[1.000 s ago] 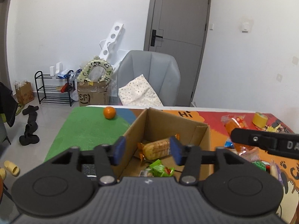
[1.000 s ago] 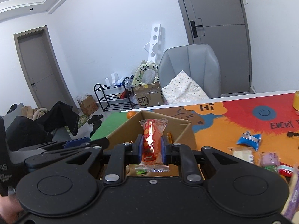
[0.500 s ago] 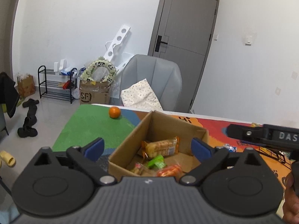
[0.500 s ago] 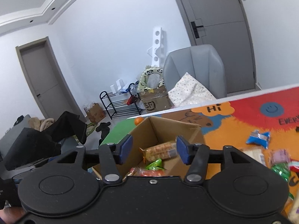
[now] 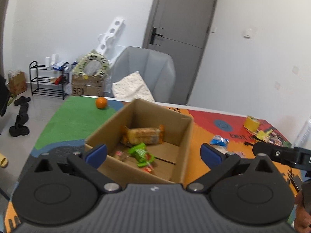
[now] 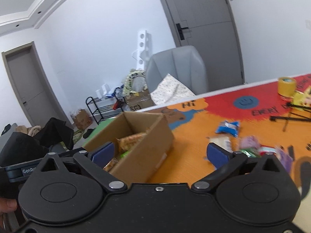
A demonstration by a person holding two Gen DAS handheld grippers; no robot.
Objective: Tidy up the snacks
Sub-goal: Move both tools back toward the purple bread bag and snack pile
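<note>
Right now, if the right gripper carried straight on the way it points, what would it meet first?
Probably the near right corner of the cardboard box, which sits between the opening fingers of the right gripper, nothing held. Depth is unclear; slightly to the right it would meet the bare orange mat instead.

Both wrist views close, angled down over table; share cardboard box (image 5: 186,136) (image 6: 155,134); right view somewhat blurred.
</note>
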